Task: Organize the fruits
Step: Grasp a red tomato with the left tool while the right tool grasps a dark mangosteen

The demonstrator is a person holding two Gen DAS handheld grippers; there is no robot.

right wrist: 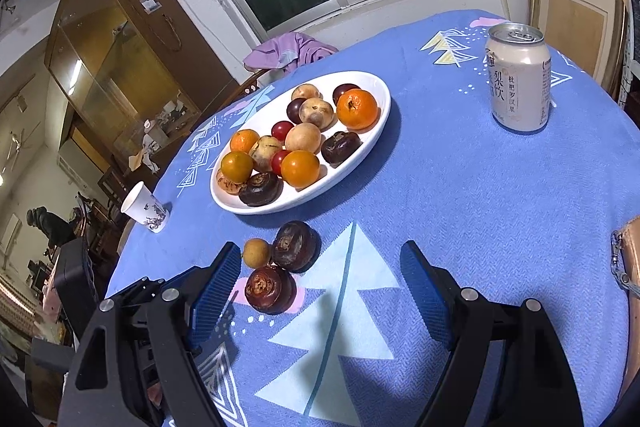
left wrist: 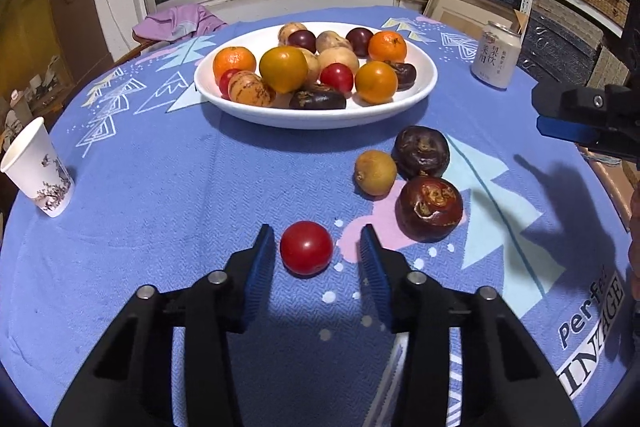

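The red cherry tomato [left wrist: 306, 247] sits on the table [left wrist: 160, 187] between my left tongs [left wrist: 318, 247], which are apart around it without touching. Just far-right lie two dark water chestnuts [left wrist: 429, 207] and a small brown fruit [left wrist: 375, 172]. Beyond stands the white plate [left wrist: 420, 89] of fruit. My right tongs [right wrist: 320, 279] hang spread apart, holding nothing.

Left tool [left wrist: 318, 247] low, fingers spread wide; right tool [right wrist: 320, 275] likewise agape (both holding nothing).
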